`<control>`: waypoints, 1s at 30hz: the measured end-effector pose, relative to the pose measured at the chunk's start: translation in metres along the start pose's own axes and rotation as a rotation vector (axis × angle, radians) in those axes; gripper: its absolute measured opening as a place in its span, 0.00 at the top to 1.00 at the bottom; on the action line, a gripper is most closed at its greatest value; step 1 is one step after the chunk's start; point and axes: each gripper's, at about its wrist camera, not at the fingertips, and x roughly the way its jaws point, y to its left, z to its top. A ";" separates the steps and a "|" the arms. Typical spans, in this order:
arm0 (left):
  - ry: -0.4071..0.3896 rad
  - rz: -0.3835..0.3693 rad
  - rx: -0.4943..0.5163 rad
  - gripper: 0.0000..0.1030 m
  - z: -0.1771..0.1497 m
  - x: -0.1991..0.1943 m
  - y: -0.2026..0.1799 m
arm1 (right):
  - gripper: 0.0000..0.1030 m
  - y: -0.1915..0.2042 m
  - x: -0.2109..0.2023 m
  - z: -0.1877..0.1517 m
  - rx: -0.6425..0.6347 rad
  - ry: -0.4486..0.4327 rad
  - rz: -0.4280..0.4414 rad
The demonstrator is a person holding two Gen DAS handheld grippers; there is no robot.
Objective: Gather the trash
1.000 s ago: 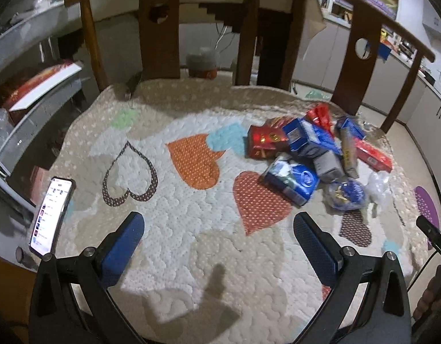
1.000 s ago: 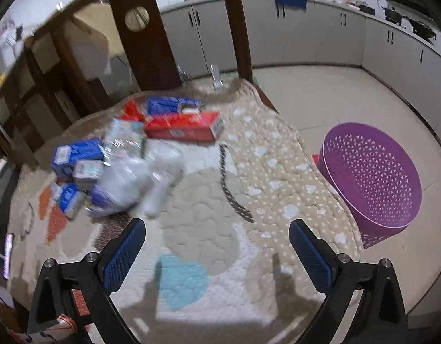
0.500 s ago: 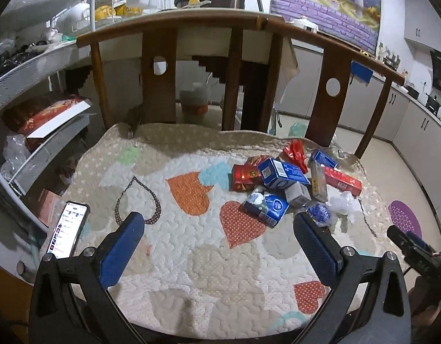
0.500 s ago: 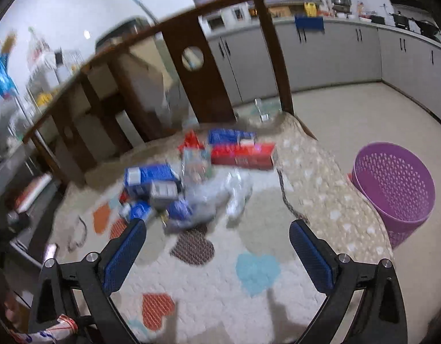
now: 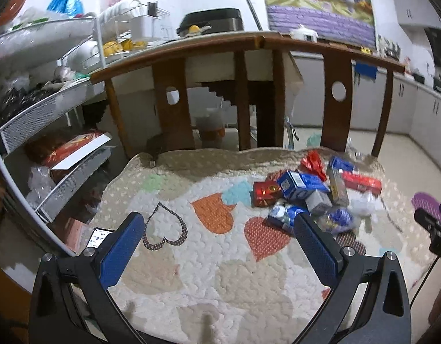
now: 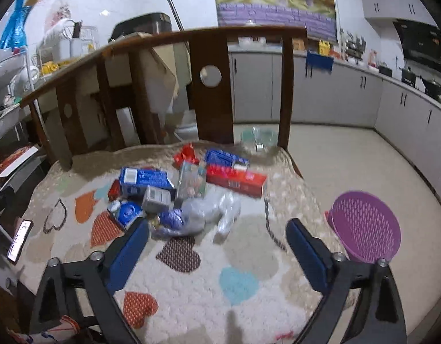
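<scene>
A heap of trash lies on a quilted heart-patterned cover (image 5: 214,261): a blue carton (image 5: 302,185) (image 6: 144,180), a long red box (image 5: 362,182) (image 6: 234,180), a small grey box (image 6: 157,199), a clear plastic bag (image 6: 212,215) and red wrappers (image 5: 313,162). A purple perforated basket (image 6: 365,226) stands on the floor to the right. My left gripper (image 5: 219,230) hangs open above the cover, short of the heap. My right gripper (image 6: 217,236) hovers wide over the cover near the plastic bag, its jaws closing slightly with nothing between them.
A phone (image 5: 98,238) (image 6: 20,240) lies at the cover's left edge. A wooden chair back (image 5: 249,91) rises behind the cover. A metal rack (image 5: 48,120) with boxes stands on the left. Grey cabinets (image 6: 335,97) line the far wall.
Both grippers rose and tilted up, so the heap now sits farther off and more of the room shows. Nothing was picked up.
</scene>
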 end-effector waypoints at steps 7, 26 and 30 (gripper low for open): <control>0.053 -0.028 0.010 0.00 -0.005 0.008 -0.007 | 0.08 0.008 -0.008 -0.004 -0.011 -0.062 -0.006; 0.221 -0.126 0.007 0.00 -0.020 0.028 -0.019 | 0.08 0.025 0.008 -0.013 -0.080 0.058 0.022; 0.232 -0.131 0.012 0.00 -0.021 0.029 -0.020 | 0.08 0.022 0.011 -0.014 -0.069 0.073 0.021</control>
